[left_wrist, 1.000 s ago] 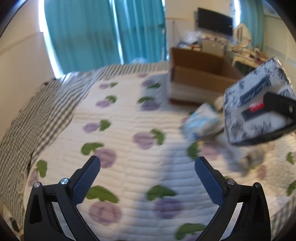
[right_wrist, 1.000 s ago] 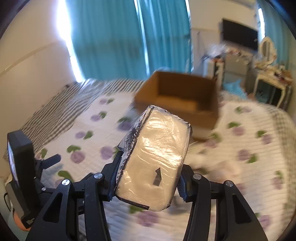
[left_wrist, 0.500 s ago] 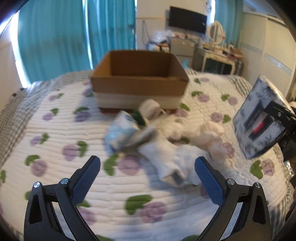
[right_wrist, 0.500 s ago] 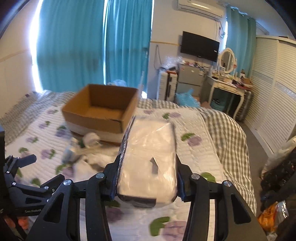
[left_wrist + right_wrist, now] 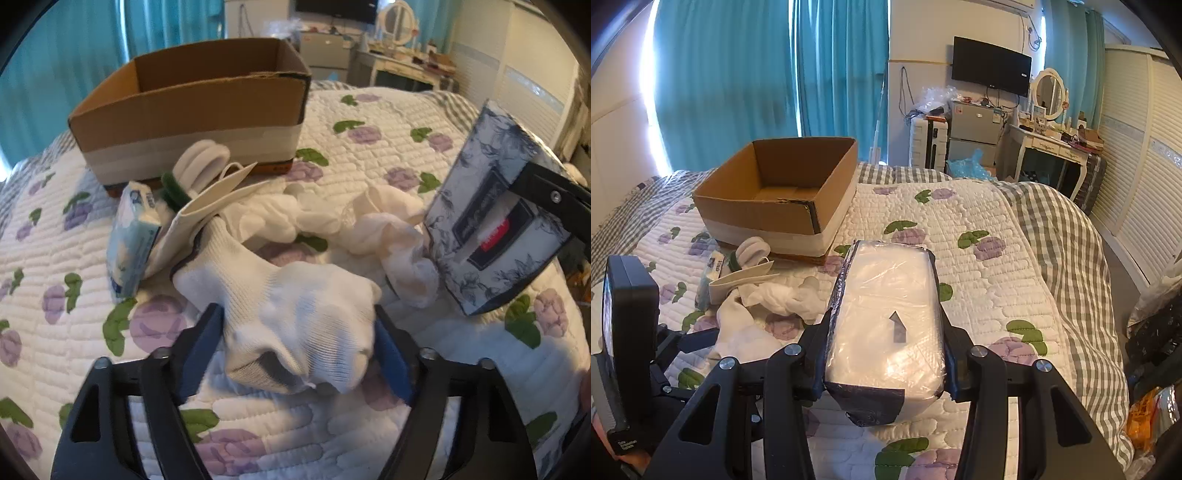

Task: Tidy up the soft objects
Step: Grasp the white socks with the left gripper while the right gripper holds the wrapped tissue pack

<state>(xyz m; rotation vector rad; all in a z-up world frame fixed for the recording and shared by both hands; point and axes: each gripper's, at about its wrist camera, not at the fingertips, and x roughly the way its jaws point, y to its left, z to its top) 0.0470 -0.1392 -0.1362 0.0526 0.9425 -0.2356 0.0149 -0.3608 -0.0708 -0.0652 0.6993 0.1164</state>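
A home bedroom: quilted bed point(image 5: 990, 236), teal curtains point(image 5: 757, 74), dressing table point(image 5: 1049, 144), wall television point(image 5: 991, 66).

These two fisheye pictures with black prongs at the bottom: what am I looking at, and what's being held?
Each picture comes from a camera on a hand-held two-finger gripper, looking along its fingers. The left gripper has just been closing around a white knitted sock on the flower-patterned quilt. The right gripper clamps a plastic-wrapped tissue pack. More white socks, a small blue tissue packet and an open brown cardboard box lie ahead.
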